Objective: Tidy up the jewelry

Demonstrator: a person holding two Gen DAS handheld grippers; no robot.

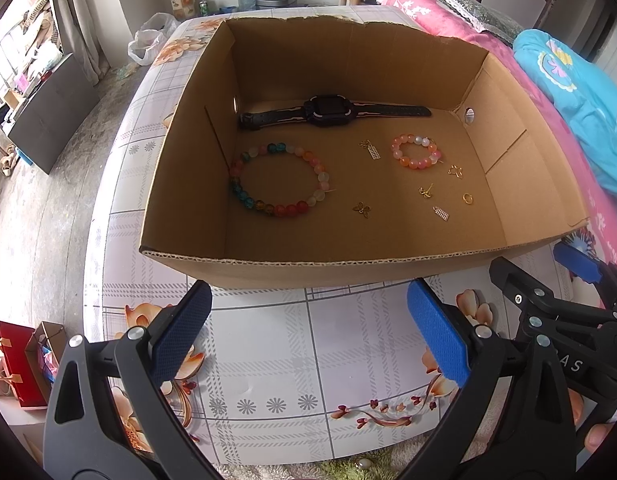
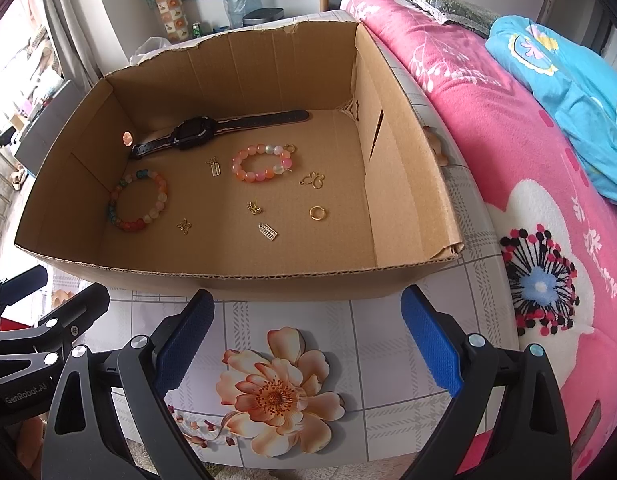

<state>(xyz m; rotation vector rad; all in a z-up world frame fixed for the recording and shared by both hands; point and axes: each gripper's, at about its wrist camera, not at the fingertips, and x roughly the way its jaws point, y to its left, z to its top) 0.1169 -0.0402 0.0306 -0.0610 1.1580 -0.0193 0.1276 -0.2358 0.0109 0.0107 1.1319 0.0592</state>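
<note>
Already the box [image 1: 268,272] sits open-topped on the table [image 1: 268,360], its low near wall letting tools reach in. Inside, the watch [image 1: 328,112] lies along the far wall, the big bracelet [image 1: 244,196] left, the small bracelet [image 1: 416,164] right, likely grouped by kind. Gold charms and a ring [image 2: 317,212] lie scattered near, apparently unsorted. Both the left gripper [image 1: 308,332] and right gripper [image 2: 308,332] hover outside the near wall, jaws spread wide and empty.
</note>
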